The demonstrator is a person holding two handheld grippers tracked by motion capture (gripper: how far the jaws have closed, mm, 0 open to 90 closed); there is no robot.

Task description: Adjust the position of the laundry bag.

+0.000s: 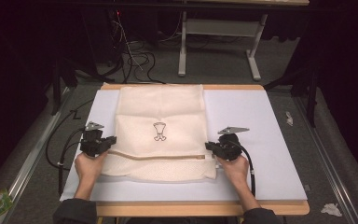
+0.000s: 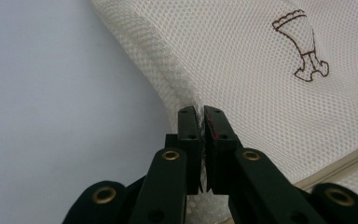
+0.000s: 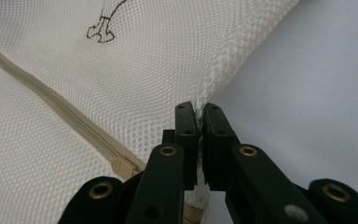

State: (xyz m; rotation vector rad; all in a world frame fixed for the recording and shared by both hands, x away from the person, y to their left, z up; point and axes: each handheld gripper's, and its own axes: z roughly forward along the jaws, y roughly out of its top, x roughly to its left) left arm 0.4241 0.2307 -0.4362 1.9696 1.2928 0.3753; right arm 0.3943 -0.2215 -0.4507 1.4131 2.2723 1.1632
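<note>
Left tool (image 1: 106, 141) clamped on mesh bag (image 1: 161, 116) left edge, right tool (image 1: 210, 146) clamped on right edge, near zipper (image 1: 158, 156), on tabletop (image 1: 256, 126).

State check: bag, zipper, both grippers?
Mesh laundry bag: flat on the table, side edges pinched.
Zipper: closed.
Left gripper: shut on the bag's left edge.
Right gripper: shut on the bag's right edge by the zipper end.
</note>
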